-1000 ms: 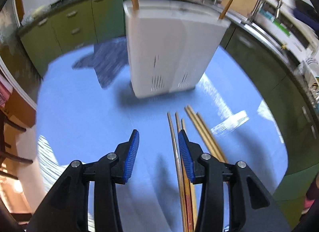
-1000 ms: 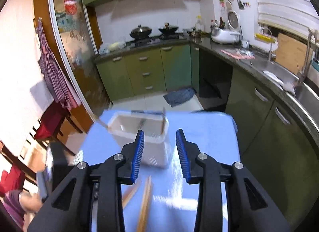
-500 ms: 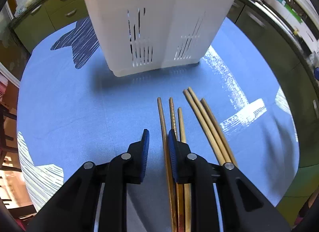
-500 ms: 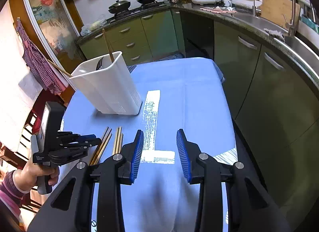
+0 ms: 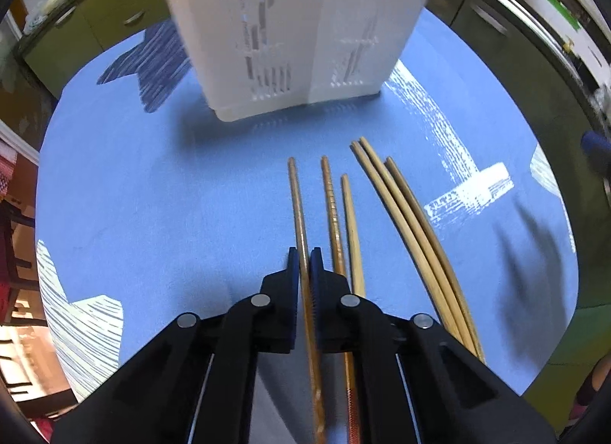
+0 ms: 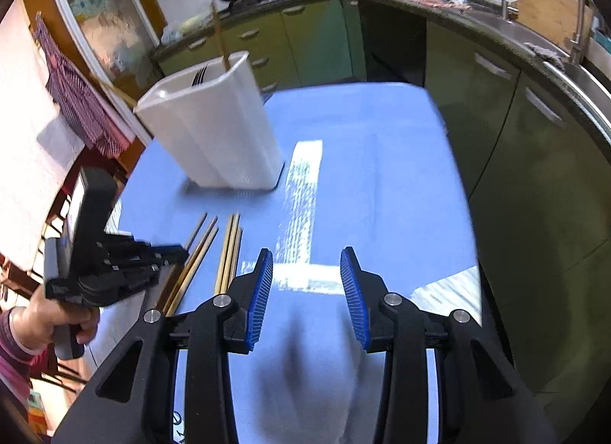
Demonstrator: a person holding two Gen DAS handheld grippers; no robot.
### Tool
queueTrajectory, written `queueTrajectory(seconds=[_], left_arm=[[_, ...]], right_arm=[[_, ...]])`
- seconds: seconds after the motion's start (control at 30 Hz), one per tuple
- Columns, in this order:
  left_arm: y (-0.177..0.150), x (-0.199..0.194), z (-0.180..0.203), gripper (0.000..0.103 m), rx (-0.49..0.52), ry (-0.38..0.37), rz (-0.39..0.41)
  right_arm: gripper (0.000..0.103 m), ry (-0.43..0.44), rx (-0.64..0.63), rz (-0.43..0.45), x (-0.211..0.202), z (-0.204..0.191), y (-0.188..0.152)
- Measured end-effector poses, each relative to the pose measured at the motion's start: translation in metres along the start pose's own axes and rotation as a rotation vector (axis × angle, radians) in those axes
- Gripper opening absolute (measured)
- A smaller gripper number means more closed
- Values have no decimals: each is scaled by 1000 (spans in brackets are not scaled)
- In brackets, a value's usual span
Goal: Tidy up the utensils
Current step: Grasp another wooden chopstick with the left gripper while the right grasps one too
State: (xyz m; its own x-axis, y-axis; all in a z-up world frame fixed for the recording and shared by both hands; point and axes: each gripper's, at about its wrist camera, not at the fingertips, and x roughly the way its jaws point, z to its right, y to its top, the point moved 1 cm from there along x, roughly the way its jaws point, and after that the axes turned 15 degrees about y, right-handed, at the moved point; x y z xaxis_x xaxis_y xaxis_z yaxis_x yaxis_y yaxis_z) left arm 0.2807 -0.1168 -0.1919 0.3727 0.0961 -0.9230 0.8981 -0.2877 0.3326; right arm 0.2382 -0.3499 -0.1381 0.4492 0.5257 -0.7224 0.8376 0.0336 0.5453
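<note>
Several wooden chopsticks lie side by side on the blue table (image 5: 152, 195), in front of a white utensil holder (image 5: 290, 23). My left gripper (image 5: 304, 256) is shut on the leftmost brown chopstick (image 5: 297, 195), which runs between the blue pads. Two more brown chopsticks (image 5: 332, 203) and three paler ones (image 5: 404, 211) lie to its right. In the right wrist view my right gripper (image 6: 306, 283) is open and empty above the table, right of the chopsticks (image 6: 227, 253). The holder (image 6: 214, 130) has a fork and chopsticks in it.
Green kitchen cabinets (image 6: 305, 42) and a counter with a sink (image 6: 565, 58) ring the table. White tape marks (image 6: 301, 192) lie on the blue surface. A dark floor mat (image 5: 152, 65) lies beyond the table's far edge.
My left gripper moved forward and down to the chopsticks and closed from open onto the leftmost one. My right gripper tilted down toward the table and stayed open.
</note>
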Motion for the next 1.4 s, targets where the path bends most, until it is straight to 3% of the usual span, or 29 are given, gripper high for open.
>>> queueTrajectory(seconds=[0.33, 0.5, 0.6, 0.73, 1.17, 1.33, 1.4], left_arm=[[-20, -70, -51, 6, -87, -19, 213], [-27, -98, -67, 6, -120, -28, 288], [-33, -106, -68, 6, -127, -27, 315], [-43, -112, -75, 6, -129, -28, 327], [-52, -113, -81, 6, -119, -27, 345], [-52, -113, -79, 6, -117, -26, 344], [-51, -113, -77, 6, -111, -26, 345]], right_arm=[[37, 18, -48, -189, 71, -21, -1], [37, 5, -63, -241, 104, -29, 2], [31, -11, -64, -261, 121, -32, 8], [21, -25, -67, -287, 139, -35, 13], [16, -43, -90, -338, 164, -52, 13], [16, -96, -143, -356, 170, -62, 11], [8, -84, -143, -364, 173, -65, 13]])
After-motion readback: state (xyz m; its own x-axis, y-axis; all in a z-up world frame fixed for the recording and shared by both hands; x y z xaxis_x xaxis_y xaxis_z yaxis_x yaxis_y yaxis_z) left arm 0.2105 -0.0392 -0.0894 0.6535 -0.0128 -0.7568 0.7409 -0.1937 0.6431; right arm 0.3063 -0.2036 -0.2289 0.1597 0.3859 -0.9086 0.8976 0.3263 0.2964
